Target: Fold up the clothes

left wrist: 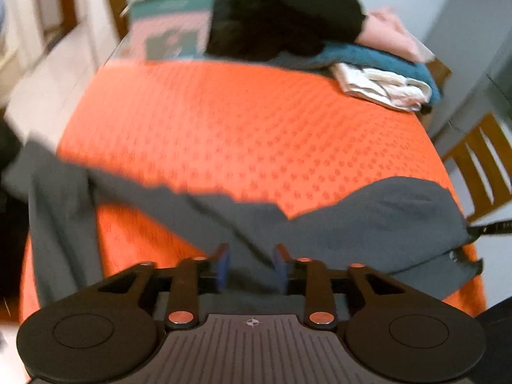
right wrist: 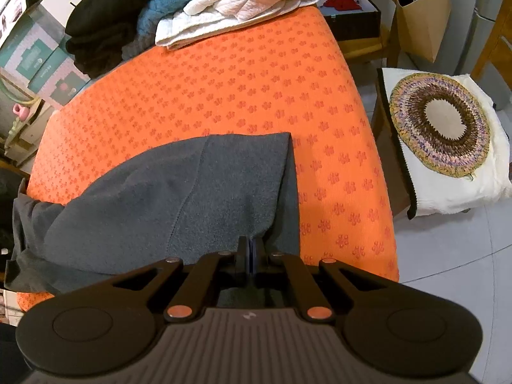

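Note:
A dark grey garment [left wrist: 368, 224] lies spread along the near edge of a table under an orange patterned cover [left wrist: 240, 121]. Its left part hangs over the table's left side. My left gripper [left wrist: 251, 264] is open just above the cloth; the blue pads [left wrist: 222, 264] stand apart and grey fabric shows in the gap, untouched. In the right wrist view the grey garment [right wrist: 192, 192] has a folded flap with a straight right edge. My right gripper [right wrist: 251, 249] is shut on the grey garment at its near edge.
At the far end of the orange cover [right wrist: 256, 80] is a pile: black clothes [left wrist: 281, 16], a teal towel [left wrist: 368, 57], a white cloth [right wrist: 236, 3] and something pink [left wrist: 390, 32]. To the right stand a wooden chair [left wrist: 483, 166], a cushion with a round crochet mat [right wrist: 441, 128] and a paper bag [right wrist: 422, 9].

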### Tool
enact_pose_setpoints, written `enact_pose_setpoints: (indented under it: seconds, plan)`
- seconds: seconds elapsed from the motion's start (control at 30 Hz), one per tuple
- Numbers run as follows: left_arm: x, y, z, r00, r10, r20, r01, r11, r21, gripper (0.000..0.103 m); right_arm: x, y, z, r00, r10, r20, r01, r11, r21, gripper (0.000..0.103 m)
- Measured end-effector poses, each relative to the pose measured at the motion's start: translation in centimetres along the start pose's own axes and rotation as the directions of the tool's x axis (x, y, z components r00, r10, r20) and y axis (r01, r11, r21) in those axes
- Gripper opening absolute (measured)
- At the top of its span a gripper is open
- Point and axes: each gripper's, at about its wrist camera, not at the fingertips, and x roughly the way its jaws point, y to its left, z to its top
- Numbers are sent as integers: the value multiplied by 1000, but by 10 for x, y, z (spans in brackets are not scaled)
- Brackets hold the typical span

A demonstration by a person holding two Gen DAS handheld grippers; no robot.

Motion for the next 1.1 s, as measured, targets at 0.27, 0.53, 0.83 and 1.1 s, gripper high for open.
enact_pose_setpoints:
  seconds: [0.27, 0.53, 0.83, 1.1]
  plan:
    - [57, -19, 42, 995, -49, -83, 69, 963, 262, 53, -1, -2, -2, 1000, -6, 16, 6, 1000, 24, 2]
    - [108, -36, 54, 961, -95, -260, 204, 878, 433, 58, 4, 1, -1, 1000, -27, 14, 27, 1000, 16, 2]
    - [135, -26, 44, 937, -110, -331, 238, 895, 377, 37, 11, -1, 11, 999, -3, 52, 2, 1000, 18, 21]
    - [102, -9, 41, 976, -150, -159, 182, 959, 216, 6, 8, 2, 35, 995, 45, 92, -46, 999, 5, 1]
